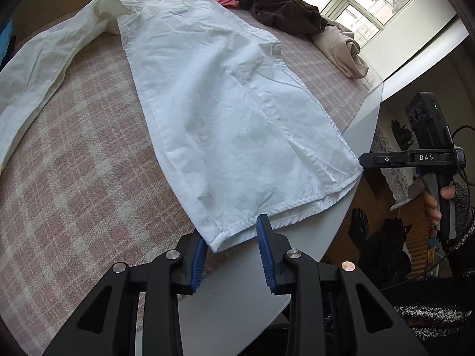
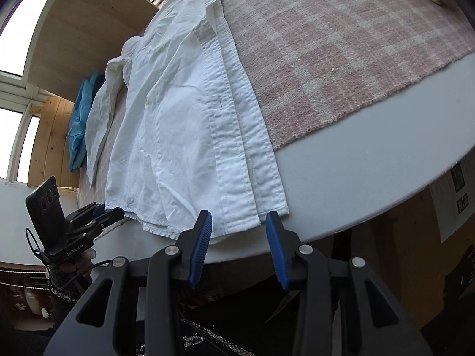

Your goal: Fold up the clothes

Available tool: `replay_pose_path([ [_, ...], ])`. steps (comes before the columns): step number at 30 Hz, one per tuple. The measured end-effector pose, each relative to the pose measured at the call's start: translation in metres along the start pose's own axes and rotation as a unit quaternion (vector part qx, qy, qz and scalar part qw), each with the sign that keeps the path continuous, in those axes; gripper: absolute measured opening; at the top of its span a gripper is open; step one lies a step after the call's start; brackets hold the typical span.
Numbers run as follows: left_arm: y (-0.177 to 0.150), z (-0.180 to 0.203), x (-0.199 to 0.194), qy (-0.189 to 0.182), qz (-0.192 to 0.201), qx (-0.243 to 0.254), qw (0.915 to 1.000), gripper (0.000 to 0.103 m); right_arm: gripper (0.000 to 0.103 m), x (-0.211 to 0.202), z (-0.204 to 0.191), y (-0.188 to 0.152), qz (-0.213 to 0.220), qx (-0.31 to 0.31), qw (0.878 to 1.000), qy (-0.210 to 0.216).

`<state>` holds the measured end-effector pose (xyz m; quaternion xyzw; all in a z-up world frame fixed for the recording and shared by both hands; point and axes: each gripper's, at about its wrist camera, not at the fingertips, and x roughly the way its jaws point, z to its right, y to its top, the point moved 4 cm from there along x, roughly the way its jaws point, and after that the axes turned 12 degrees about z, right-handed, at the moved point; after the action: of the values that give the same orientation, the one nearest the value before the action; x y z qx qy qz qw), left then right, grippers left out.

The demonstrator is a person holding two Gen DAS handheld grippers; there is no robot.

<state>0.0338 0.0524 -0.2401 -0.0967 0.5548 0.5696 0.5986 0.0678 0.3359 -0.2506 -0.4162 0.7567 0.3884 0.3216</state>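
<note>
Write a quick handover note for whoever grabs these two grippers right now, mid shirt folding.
Left gripper: open, at the hem's left corner of the white shirt, not gripping.
Right gripper: open, at the hem's right corner by the button placket.
Shirt lies on the pink checked mat, one side folded in, left sleeve still spread out.
Left: grip the hem, fold the sleeve in, fold up.

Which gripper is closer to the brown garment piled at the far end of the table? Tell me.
Right. The right gripper sits at the shirt's hem corner on the brown garment's side; the left gripper is at the opposite hem corner, farther off.
</note>
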Motion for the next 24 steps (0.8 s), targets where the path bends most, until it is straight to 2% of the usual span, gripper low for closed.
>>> replay_pose_path([
  [6, 0.0, 0.001, 0.003, 0.001, -0.006, 0.012, 0.9999, 0.029, 0.035, 0.012, -0.015, -0.001, -0.002, -0.033, 0.999, 0.004],
  [7, 0.0, 0.001, 0.003, 0.001, -0.005, 0.013, 0.9999, 0.029, 0.021, 0.013, -0.013, 0.0, -0.003, -0.03, 1.0, 0.009],
  [8, 0.0, 0.001, 0.002, 0.001, -0.004, 0.016, 0.9999, 0.029, 0.011, 0.013, -0.012, 0.0, -0.004, -0.027, 1.0, 0.016],
  [9, 0.0, 0.002, 0.002, 0.001, -0.003, 0.018, 0.9998, 0.024, 0.01, 0.011, -0.013, 0.001, -0.004, -0.023, 0.999, 0.026],
  [10, 0.0, 0.002, 0.002, 0.001, -0.001, 0.021, 0.9998, 0.014, 0.01, 0.01, -0.014, 0.001, -0.003, -0.023, 0.999, 0.033],
  [12, 0.001, 0.004, 0.0, -0.006, -0.001, 0.019, 0.9998, 0.009, 0.009, 0.0, -0.017, 0.004, 0.008, -0.044, 0.999, 0.021],
  [15, 0.0, 0.013, -0.002, -0.017, -0.005, 0.032, 0.9993, 0.008, 0.009, -0.016, -0.019, 0.009, 0.02, -0.073, 0.997, -0.01],
  [17, -0.005, 0.016, 0.002, -0.02, -0.017, 0.04, 0.9988, 0.008, 0.009, -0.012, -0.013, 0.01, 0.018, -0.089, 0.995, -0.048],
  [20, -0.011, 0.013, 0.006, -0.02, -0.025, 0.044, 0.9985, 0.007, 0.017, 0.0, -0.011, 0.006, -0.009, -0.083, 0.995, -0.056],
  [22, -0.011, 0.009, -0.001, -0.016, -0.031, 0.039, 0.9986, 0.007, 0.032, -0.011, -0.018, 0.002, -0.014, -0.105, 0.991, -0.081],
  [24, -0.006, 0.011, -0.018, -0.007, -0.022, 0.054, 0.9983, 0.007, 0.032, -0.022, -0.025, -0.003, -0.019, -0.127, 0.986, -0.106],
])
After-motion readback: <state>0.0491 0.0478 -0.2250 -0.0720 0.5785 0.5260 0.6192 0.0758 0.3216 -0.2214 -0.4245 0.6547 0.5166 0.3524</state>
